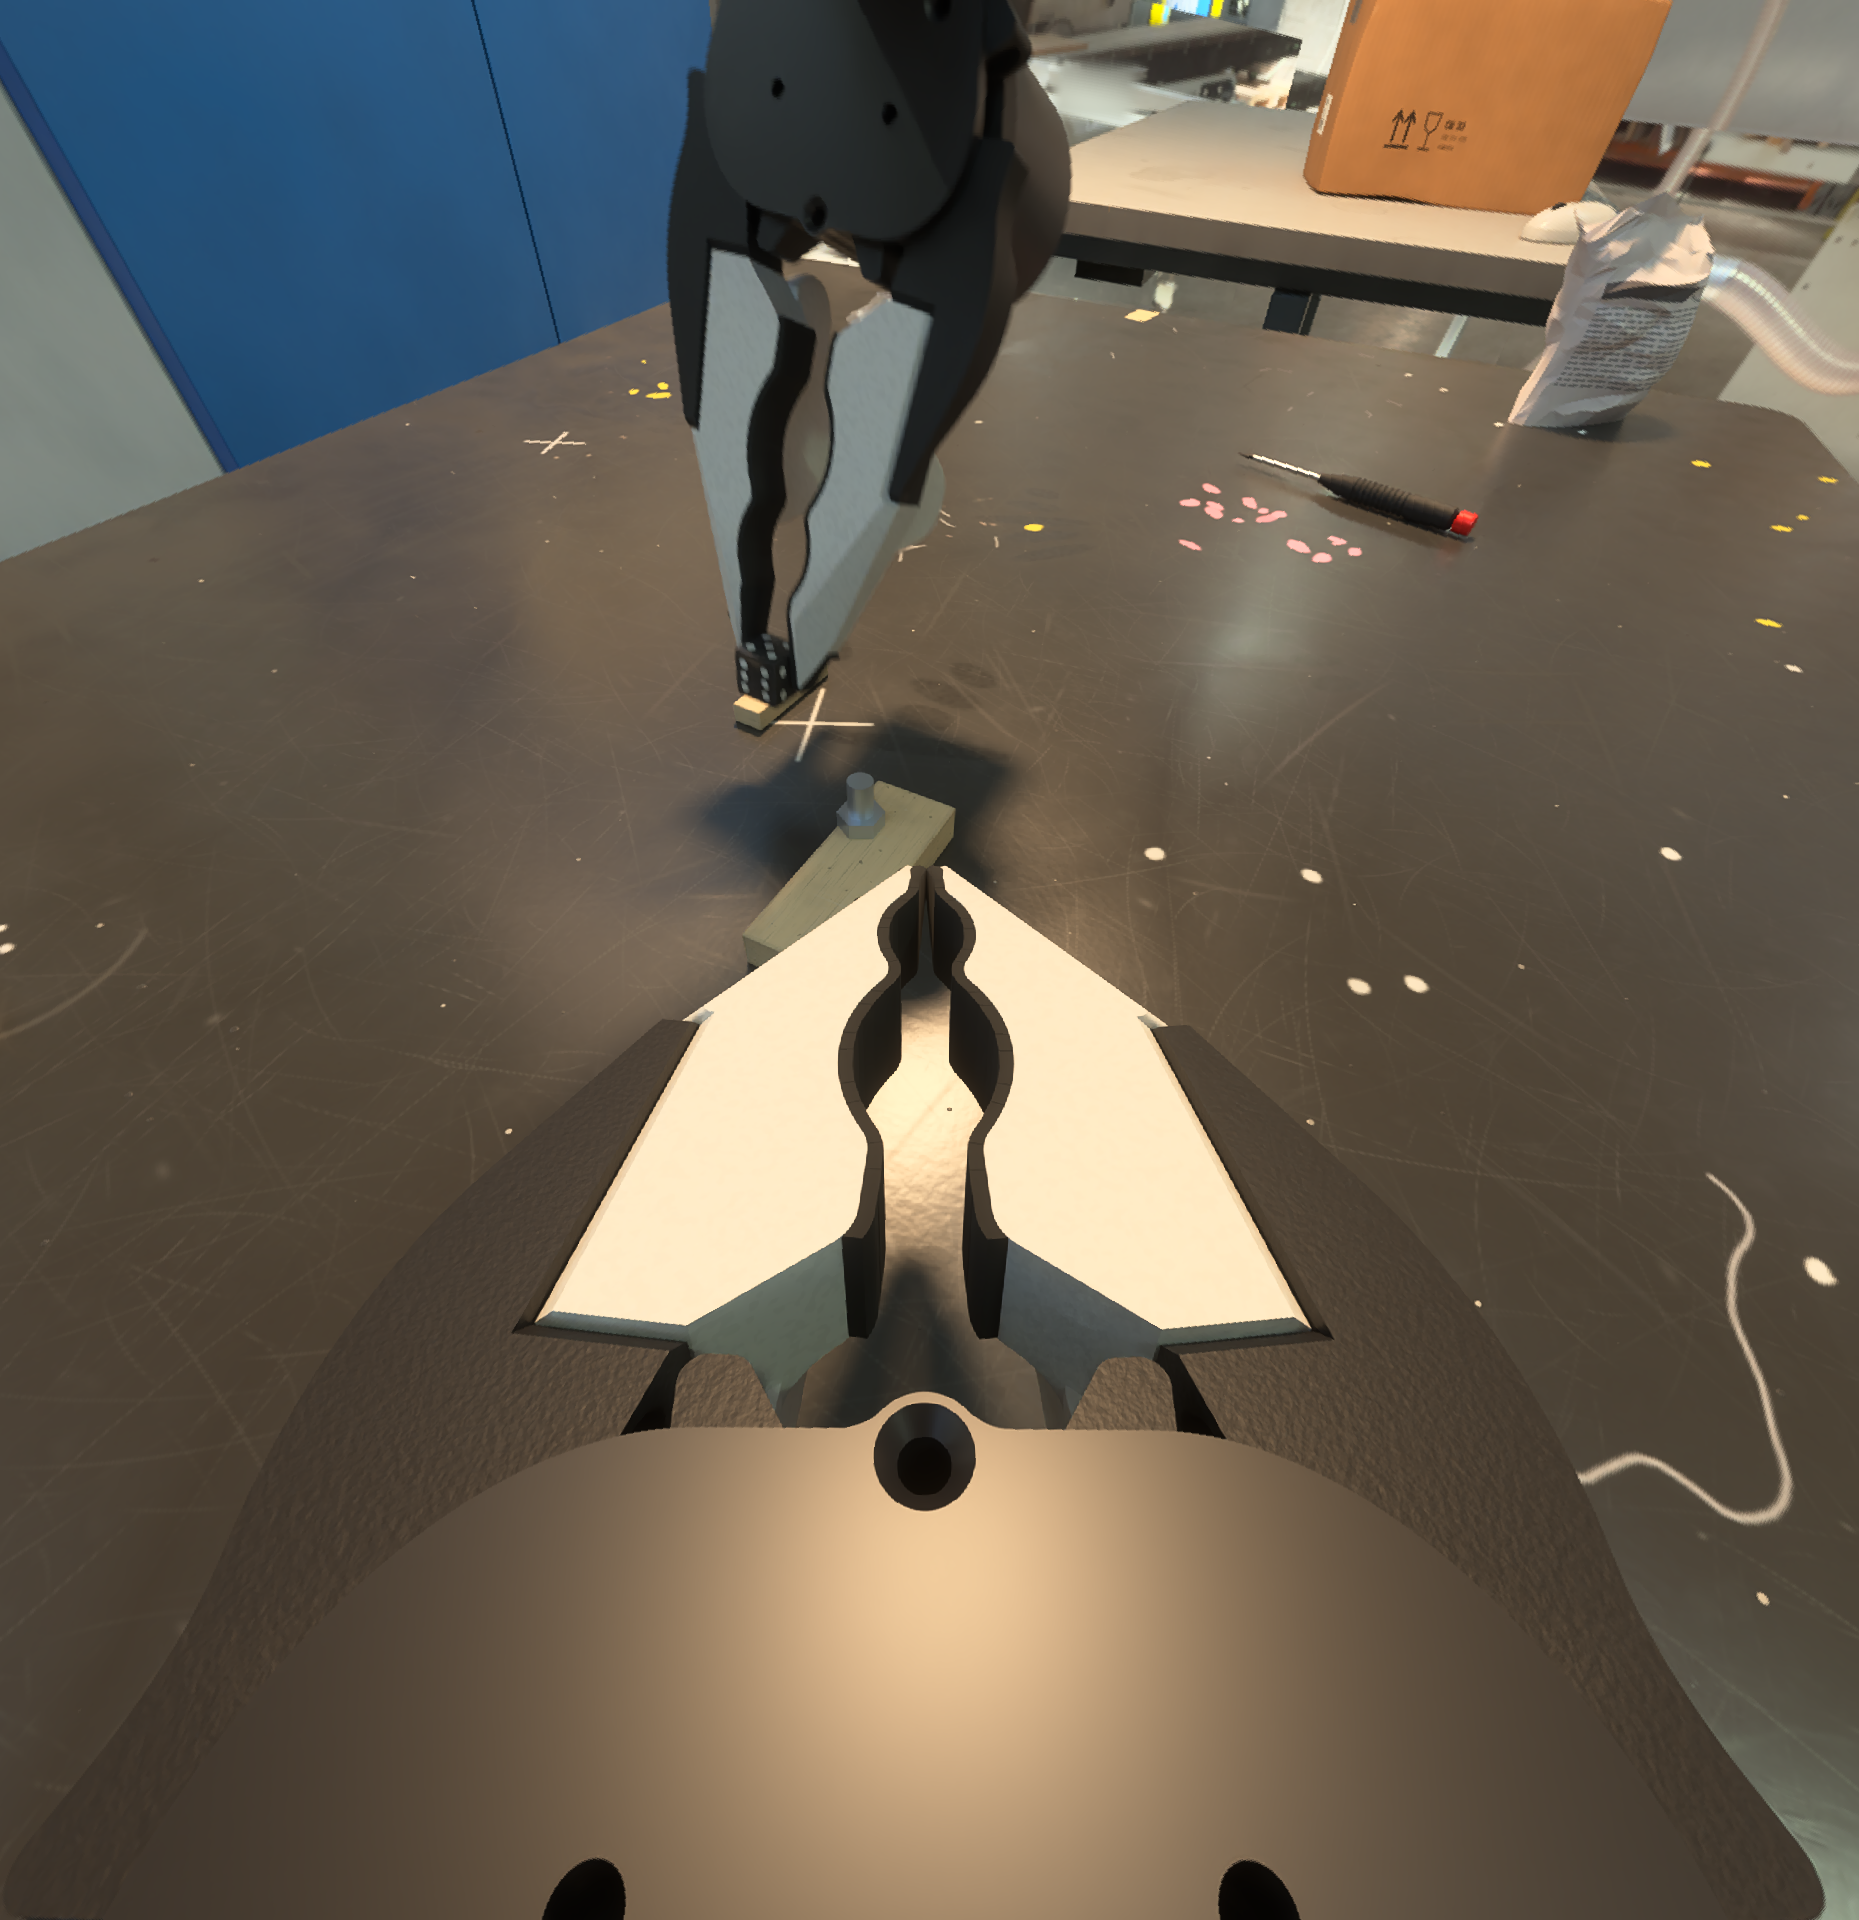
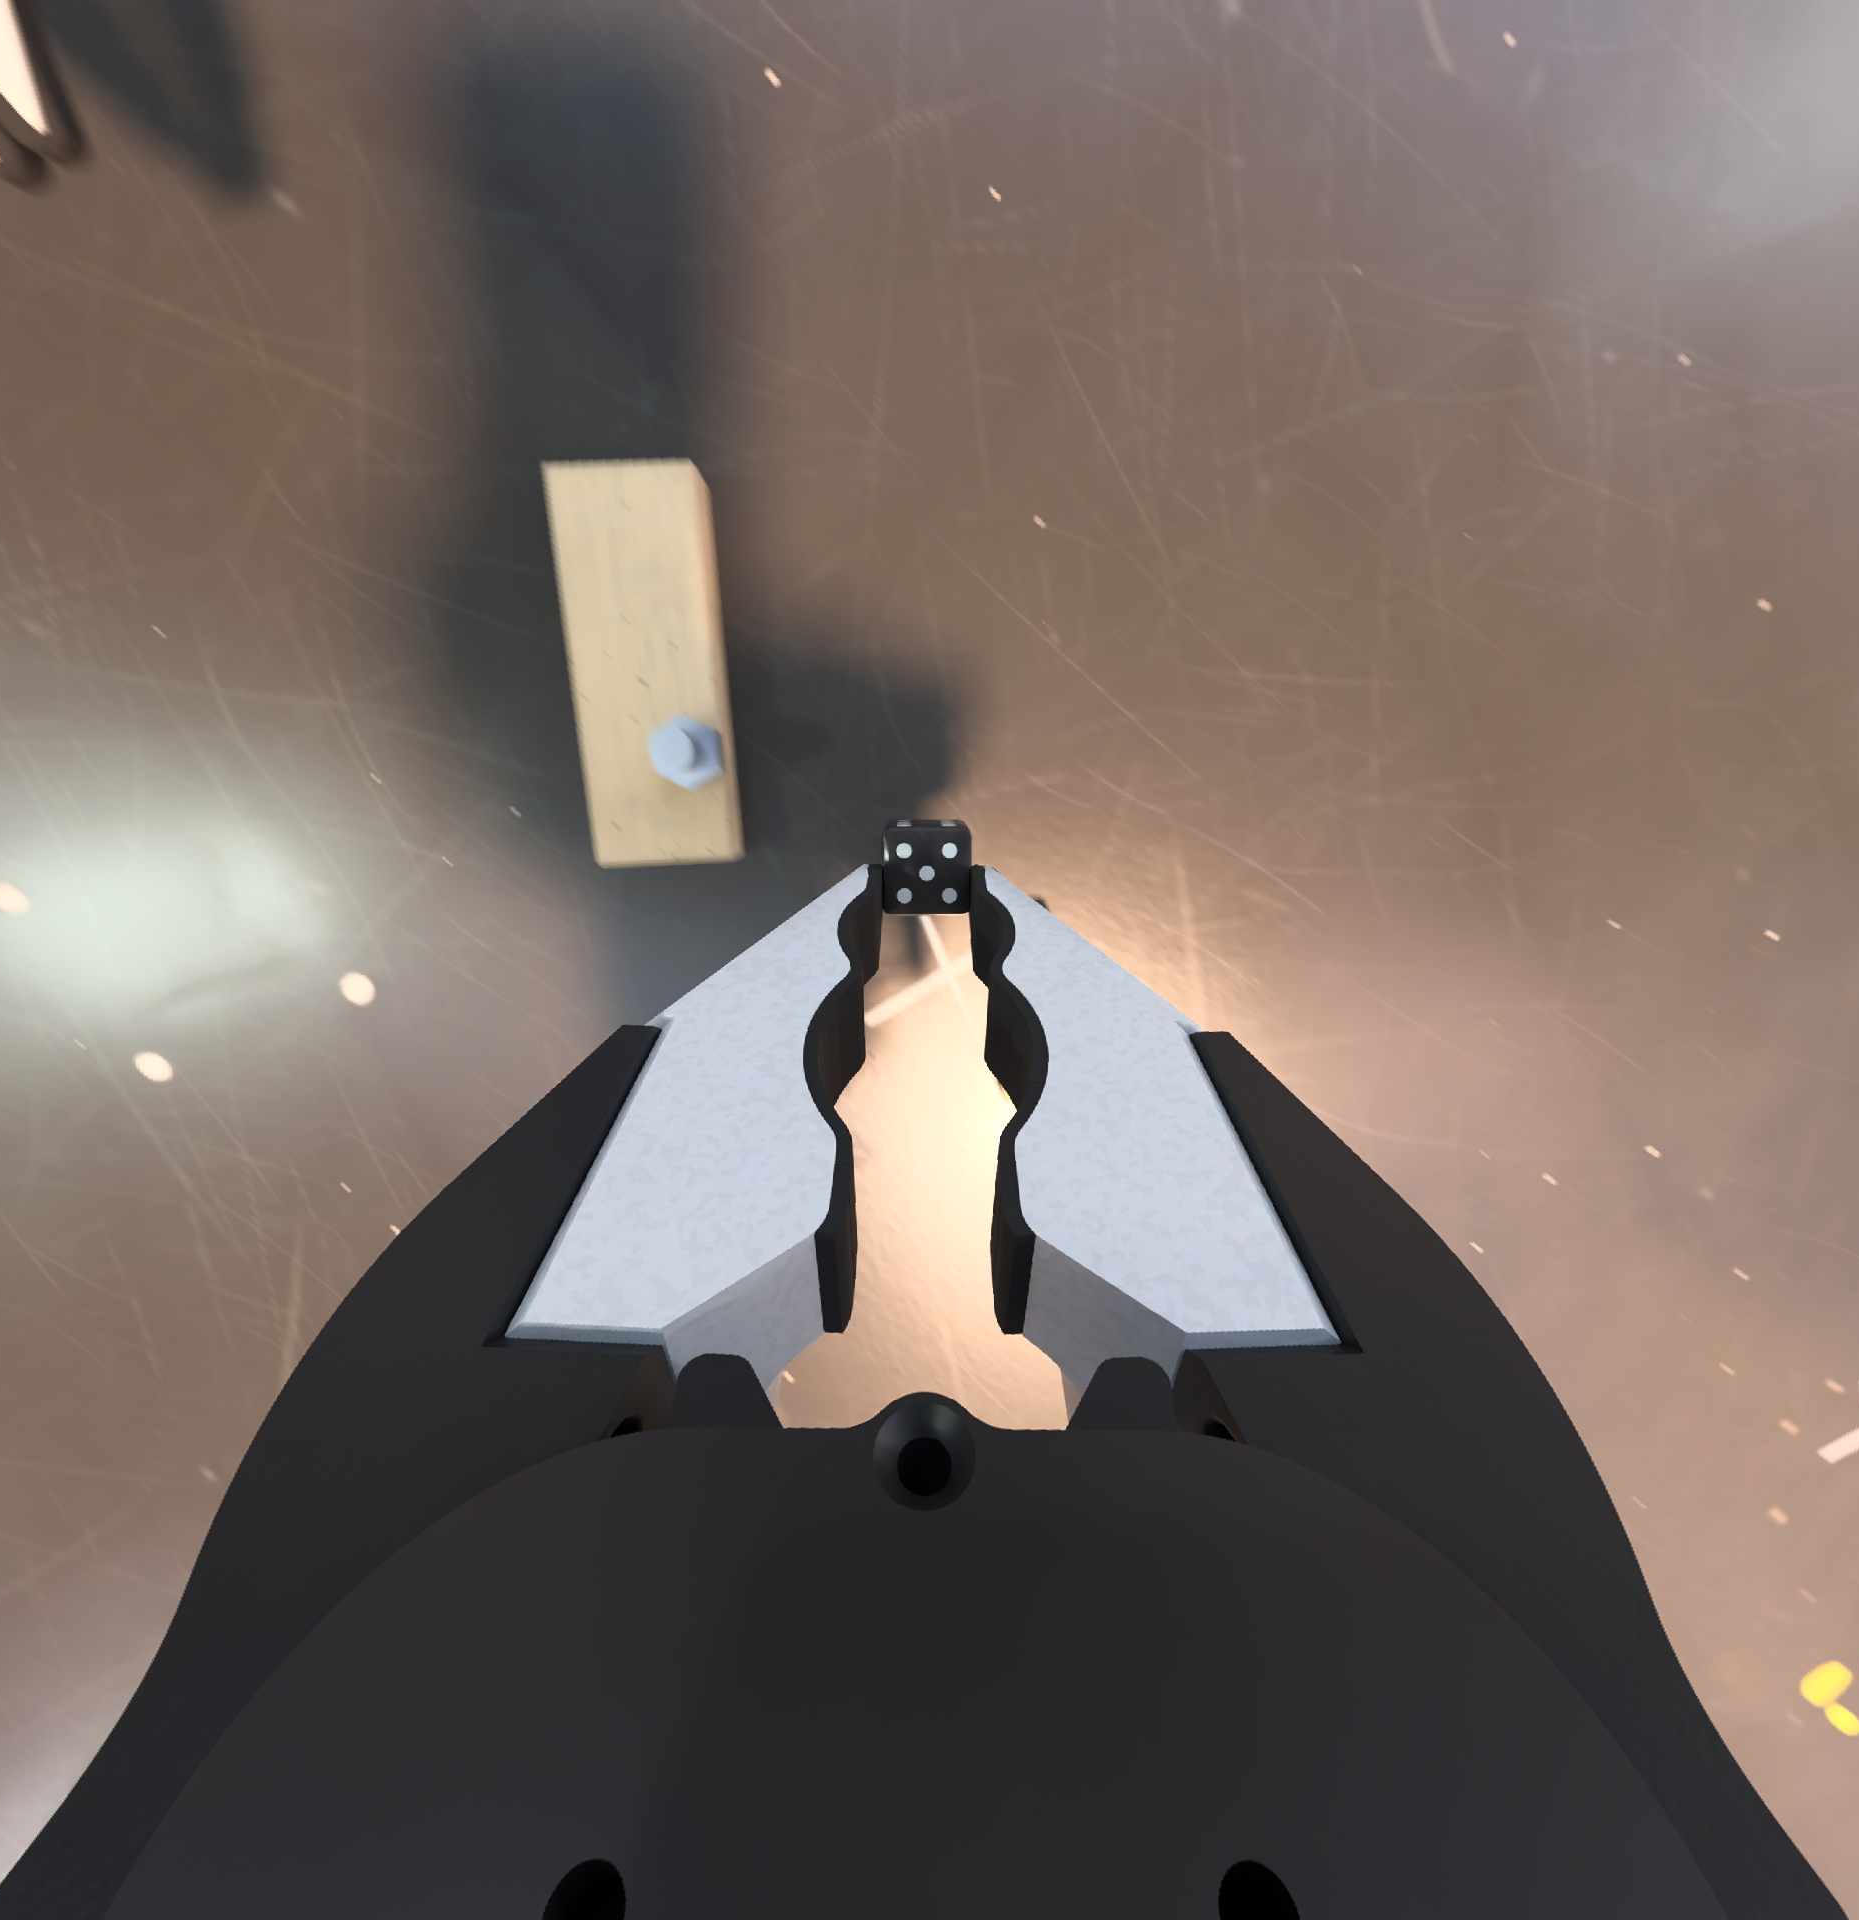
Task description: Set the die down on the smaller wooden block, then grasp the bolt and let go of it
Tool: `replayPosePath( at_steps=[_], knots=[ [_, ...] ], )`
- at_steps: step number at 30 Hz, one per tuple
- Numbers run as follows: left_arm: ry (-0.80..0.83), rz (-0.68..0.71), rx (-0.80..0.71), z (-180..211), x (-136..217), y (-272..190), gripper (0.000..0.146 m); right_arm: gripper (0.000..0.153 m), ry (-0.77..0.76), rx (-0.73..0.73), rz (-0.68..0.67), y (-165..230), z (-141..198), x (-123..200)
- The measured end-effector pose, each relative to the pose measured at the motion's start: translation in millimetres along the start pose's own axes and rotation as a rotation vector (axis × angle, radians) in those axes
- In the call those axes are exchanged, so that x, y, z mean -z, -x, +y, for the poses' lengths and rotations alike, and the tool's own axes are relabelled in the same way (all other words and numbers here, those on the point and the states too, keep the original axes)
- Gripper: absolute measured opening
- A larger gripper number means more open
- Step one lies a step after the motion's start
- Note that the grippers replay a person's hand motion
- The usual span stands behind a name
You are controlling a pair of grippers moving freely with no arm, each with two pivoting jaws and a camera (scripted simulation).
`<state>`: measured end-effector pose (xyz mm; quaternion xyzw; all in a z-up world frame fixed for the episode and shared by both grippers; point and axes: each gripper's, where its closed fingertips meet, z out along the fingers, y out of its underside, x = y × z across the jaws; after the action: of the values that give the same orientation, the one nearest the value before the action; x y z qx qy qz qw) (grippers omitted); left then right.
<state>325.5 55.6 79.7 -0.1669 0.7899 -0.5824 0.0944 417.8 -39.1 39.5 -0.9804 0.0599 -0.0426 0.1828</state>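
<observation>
the dark table carries all. the right tool grips the black die on the smaller wooden block at 12 o'clock. the left tool is clenched, empty, over the larger wooden block, whose far end carries the upright bolt.

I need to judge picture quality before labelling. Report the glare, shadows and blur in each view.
Left wrist view: sharp; warm light on the left gripper; the right gripper throws a dark shadow around the bolt; wide-angle bending at the table edges. Right wrist view: the table is soft with bright glare patches, while the die stays crisp.
</observation>
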Motion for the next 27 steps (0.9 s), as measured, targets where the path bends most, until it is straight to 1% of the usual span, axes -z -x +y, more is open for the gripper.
replayPosePath(
  at_steps=[3, 6, 12, 15, 18, 21, 24, 27],
  knots=[
    [-0.001, 0.005, -0.006, 0, 0, -1, 0.000, 0.016, 0.053, 0.018, 0.015, -19, 18, 8],
    [-0.005, 0.004, -0.009, -1, 1, -1, 0.000, 0.016, 0.071, 0.002, -0.023, -26, 36, 3],
    [-0.002, 0.006, 0.004, 0, 0, 1, 0.000, 0.016, 0.061, 0.021, -0.027, -25, 45, -10],
    [0.006, 0.011, 0.003, 2, -1, 0, 0.000, 0.037, 0.058, 0.026, -0.023, -26, 44, -11],
    [0.008, 0.013, 0.002, 3, -1, 0, 0.000, 0.039, 0.026, 0.027, 0.000, -29, 37, -1],
    [0.005, 0.012, 0.006, 2, -1, 1, 0.000, 0.040, -0.040, 0.034, 0.009, -23, 18, 16],
    [0.005, 0.013, 0.005, 2, -1, 1, 0.000, 0.043, -0.054, 0.066, -0.019, 0, -1, 21],
    [0.004, 0.011, -0.002, 1, 0, 0, 0.000, 0.046, -0.036, 0.107, -0.043, 24, -14, 12]
  ],
)
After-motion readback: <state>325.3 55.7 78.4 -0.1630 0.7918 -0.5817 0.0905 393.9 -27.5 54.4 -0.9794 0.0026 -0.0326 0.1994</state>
